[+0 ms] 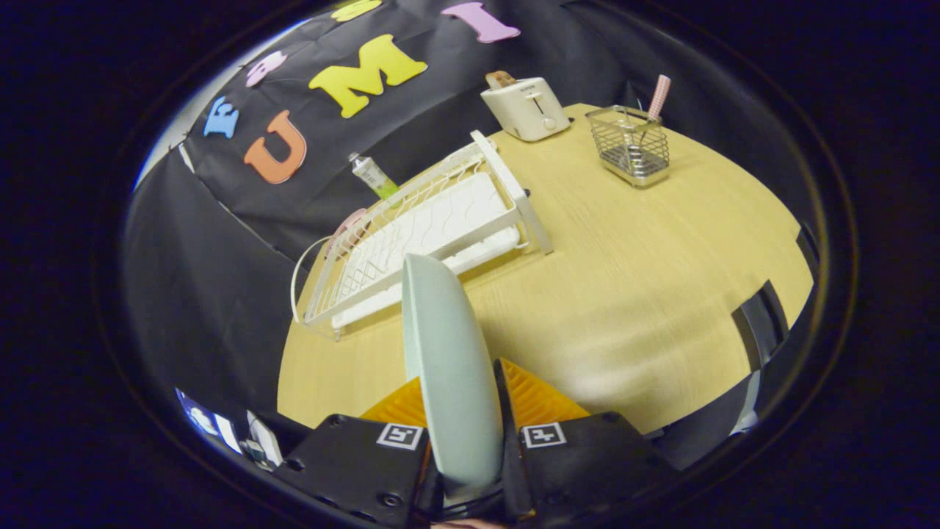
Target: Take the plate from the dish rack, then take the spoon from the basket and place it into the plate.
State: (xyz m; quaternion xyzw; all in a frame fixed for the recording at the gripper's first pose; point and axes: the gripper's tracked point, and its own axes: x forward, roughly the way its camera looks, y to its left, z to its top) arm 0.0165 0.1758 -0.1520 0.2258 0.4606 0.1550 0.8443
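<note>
Jaws clenched on the plate (448, 367) — held on edge, its length pointing toward the dish rack (426, 235).

Hand-held gripper (461, 411) closed on the plate (448, 367), one finger pressing each face; plate is pale, held on edge, rim sticking up ahead of the fingers, lifted above the table (646, 294). Beyond the plate, just ahead and slightly left: white wire dish rack (433, 228) on the table, slots bare, a pinkish item at its far-left side, too small to tell. A tube (373, 176) behind the rack near the wall. Far ahead: white toaster (525, 108). Far ahead right: wire basket (631, 145) with the spoon (658, 98) standing in it, handle up.
</note>
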